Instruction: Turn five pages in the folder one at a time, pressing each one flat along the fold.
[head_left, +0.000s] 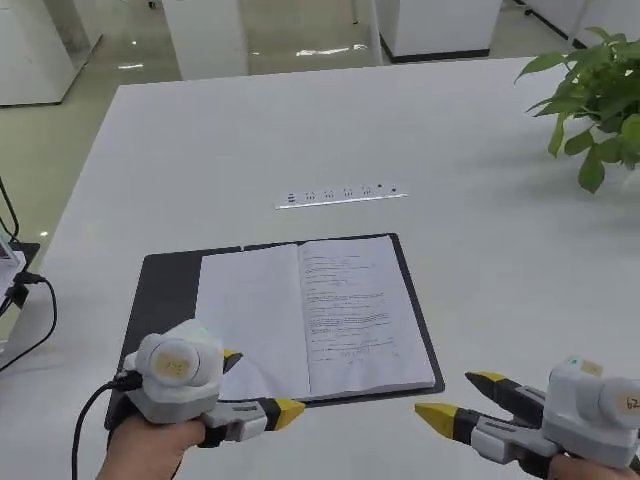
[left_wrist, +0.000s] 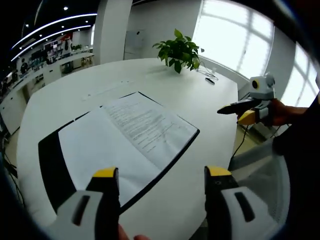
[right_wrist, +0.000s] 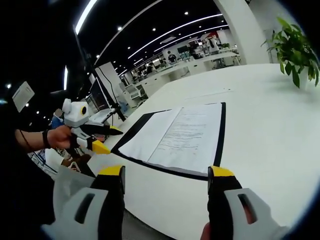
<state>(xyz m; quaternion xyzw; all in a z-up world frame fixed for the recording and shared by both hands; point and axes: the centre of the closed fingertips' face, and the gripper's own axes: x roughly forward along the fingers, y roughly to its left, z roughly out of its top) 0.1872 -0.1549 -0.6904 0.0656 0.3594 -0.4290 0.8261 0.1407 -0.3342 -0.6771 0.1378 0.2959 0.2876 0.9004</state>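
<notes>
White worktop (head_left: 520, 260), smooth finish. Folder (head_left: 165, 295) lies open flat on it at 6 o'clock in the head view: blank left page (head_left: 250, 315), printed right page (head_left: 355, 305), fold (head_left: 302, 320) running 12 to 6. Left gripper (head_left: 258, 383) is over the folder's 7 o'clock corner. Right gripper (head_left: 465, 397) is just off its 5 o'clock corner, not touching. Both sets of jaws are spread wide, holding nothing. Risks as I see them: the sheets look thin, so the jaws could nip two at once or crease a corner. The top looks slick, so the folder may skate when a page is dragged unless the other gripper pins it. A page not pressed at the fold will probably spring back. Left gripper's cable (head_left: 82, 420) could snag the cover. Socket strip (head_left: 340, 195) at 12 o'clock of the folder, potted plant (head_left: 600, 100) at 2, both well apart. Room: open office, white pillars, glossy floor, bright windows, ceiling strip lights.
</notes>
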